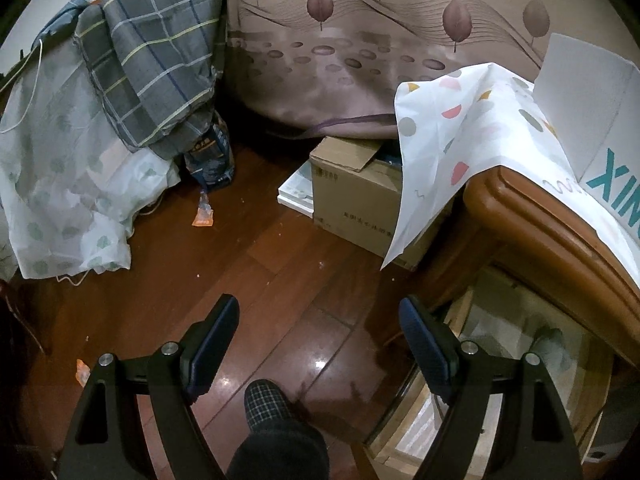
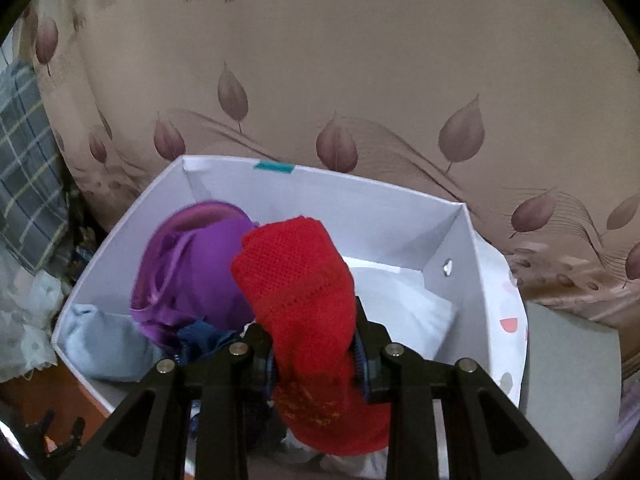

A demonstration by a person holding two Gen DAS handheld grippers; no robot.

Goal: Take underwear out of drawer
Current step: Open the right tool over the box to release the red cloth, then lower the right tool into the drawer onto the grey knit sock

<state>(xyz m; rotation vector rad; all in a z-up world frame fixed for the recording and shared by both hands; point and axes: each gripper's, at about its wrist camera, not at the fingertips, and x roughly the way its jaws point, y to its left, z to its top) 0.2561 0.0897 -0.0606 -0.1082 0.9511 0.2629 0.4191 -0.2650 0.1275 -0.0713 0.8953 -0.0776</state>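
red knit fabric fills the middle of the right wrist view: the red underwear (image 2: 298, 280) is pinched between the fingers of the right gripper (image 2: 314, 354), bunched into a lump with an open mesh weave, a row of small holes across it and faint yellow marks on the part that hangs below the jaws. it is held up over the white box (image 2: 460, 248), not lying in it. inside the white box, to the left of the red underwear, sits a purple bra (image 2: 192, 264); below that lie a pale blue-grey garment (image 2: 104, 340) and a dark blue garment (image 2: 204, 336) against the near wall of the box, and white cloth (image 2: 400, 296) covers the box's right half. behind the white box hangs a beige curtain with leaf prints (image 2: 360, 80).

the left gripper (image 1: 318, 334) is spread wide with nothing between its fingers, over the reddish wooden floor (image 1: 248, 248). to its right is the open drawer (image 1: 516, 320) of a wooden cabinet (image 1: 532, 216), with pale contents too blurred to name. a cardboard box (image 1: 352, 196) stands on the floor beyond the cabinet, and a slippered foot (image 1: 266, 402) shows between the left gripper's fingers.
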